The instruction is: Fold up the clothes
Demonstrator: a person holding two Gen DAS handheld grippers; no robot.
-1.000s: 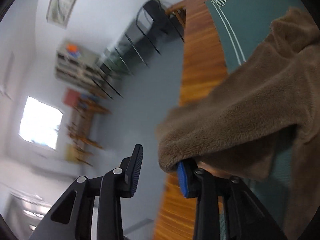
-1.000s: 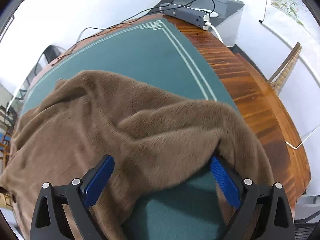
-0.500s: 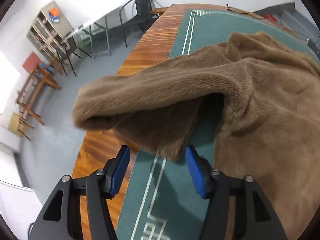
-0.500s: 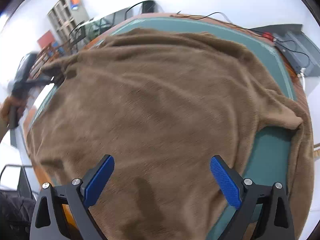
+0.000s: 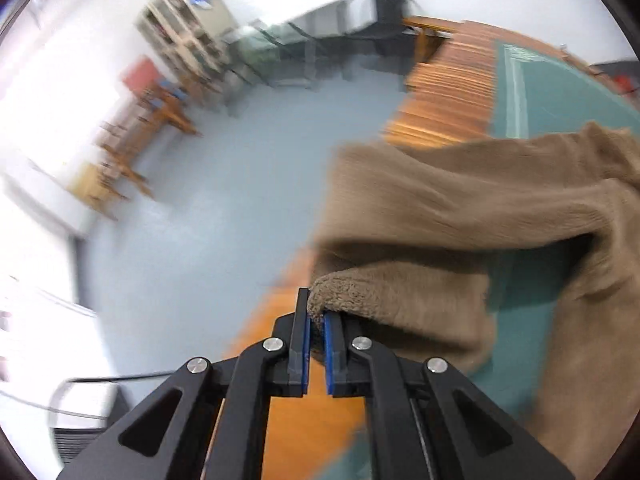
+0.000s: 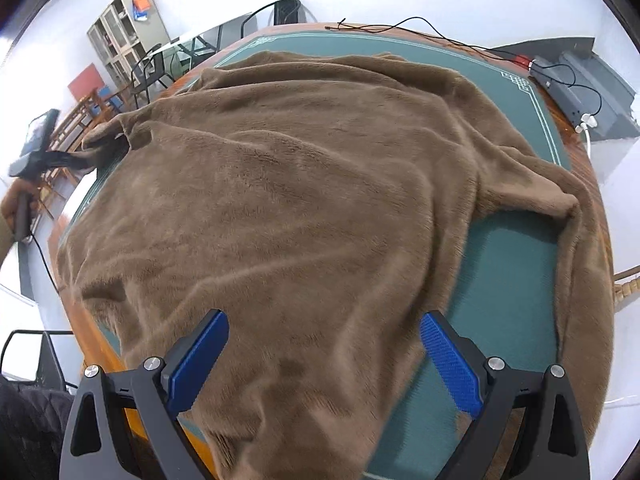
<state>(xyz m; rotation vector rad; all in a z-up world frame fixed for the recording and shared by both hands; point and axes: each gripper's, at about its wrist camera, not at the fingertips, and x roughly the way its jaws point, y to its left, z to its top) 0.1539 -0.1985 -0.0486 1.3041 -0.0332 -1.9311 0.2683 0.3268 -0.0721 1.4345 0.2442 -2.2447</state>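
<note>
A brown fleece garment [image 6: 304, 200] lies spread over the green mat [image 6: 516, 276] of a wooden table. In the left wrist view my left gripper [image 5: 316, 320] is shut on a folded edge of the brown fleece garment [image 5: 400, 296] at the table's left side, and the cloth trails off to the right. In the right wrist view my right gripper [image 6: 324, 356] is open above the near part of the garment, with nothing between its blue pads. The left gripper also shows in the right wrist view [image 6: 86, 156] at the far left, holding the sleeve end.
The wooden table edge [image 5: 448, 92] borders the green mat [image 5: 560, 92]. Chairs [image 6: 280, 12], a shelf cabinet [image 6: 124, 28] and wooden furniture stand beyond the table on a grey floor [image 5: 208, 208]. A power strip with cables [image 6: 560, 92] lies at the table's far right corner.
My left gripper has closed on the garment's edge; it was open half a second ago. The right gripper stays open and has swung over the spread garment.
</note>
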